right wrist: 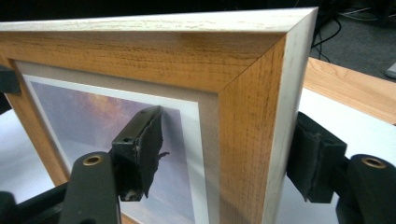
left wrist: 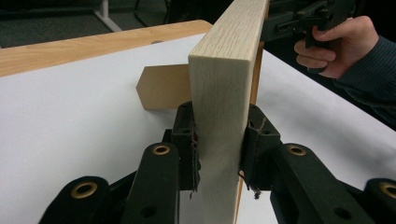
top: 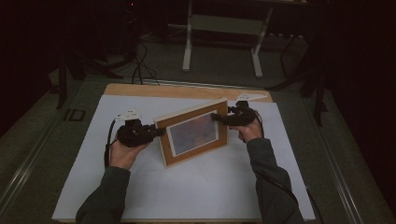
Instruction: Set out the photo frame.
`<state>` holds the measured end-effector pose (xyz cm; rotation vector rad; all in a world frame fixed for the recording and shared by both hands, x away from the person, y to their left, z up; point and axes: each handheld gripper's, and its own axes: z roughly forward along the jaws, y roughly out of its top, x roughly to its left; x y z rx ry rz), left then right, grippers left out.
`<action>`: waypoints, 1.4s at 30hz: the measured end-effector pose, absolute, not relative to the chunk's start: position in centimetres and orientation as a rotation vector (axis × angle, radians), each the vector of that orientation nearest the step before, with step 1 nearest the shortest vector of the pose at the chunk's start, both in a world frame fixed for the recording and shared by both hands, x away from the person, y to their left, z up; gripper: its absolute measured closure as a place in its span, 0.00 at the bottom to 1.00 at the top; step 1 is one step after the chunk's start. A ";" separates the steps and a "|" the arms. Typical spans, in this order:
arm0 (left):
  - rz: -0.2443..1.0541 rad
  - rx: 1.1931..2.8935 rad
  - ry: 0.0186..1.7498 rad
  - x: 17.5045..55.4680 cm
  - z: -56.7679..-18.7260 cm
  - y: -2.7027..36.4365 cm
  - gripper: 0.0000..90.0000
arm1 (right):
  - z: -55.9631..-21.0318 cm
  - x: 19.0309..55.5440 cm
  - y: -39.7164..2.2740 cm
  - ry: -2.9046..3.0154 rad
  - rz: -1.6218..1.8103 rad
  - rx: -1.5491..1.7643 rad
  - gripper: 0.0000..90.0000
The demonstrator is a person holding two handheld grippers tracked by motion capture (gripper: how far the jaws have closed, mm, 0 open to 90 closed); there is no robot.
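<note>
A wooden picture frame is standing upright on the white sheet, the left gripper and right gripper clasping its ends.

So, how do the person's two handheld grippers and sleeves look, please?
Both the left gripper and the right gripper are black, each topped by a pale grey three-cornered plate. Their jaws carry brass-coloured rivets and worn dark pads. A black cable trails from the left one. The sleeves are dark grey-green knit.

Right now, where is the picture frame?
In the high view, the picture frame stands upright in the middle of the white sheet, between the left gripper at its left edge and the right gripper at its right.
</note>
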<state>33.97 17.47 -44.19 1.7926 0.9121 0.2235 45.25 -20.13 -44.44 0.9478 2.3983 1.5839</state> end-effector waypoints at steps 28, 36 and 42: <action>0.192 1.744 0.936 35.1 -44.5 17.5 0.79 | -44.5 44.8 -21.1 2.377 1.592 0.995 0.45; 0.192 1.756 0.930 35.4 -44.4 17.4 0.78 | -44.6 44.5 -21.5 2.365 1.604 1.010 0.48; 0.192 1.748 0.942 35.8 -44.4 17.3 0.77 | -44.9 44.1 -22.3 2.350 1.640 1.037 0.53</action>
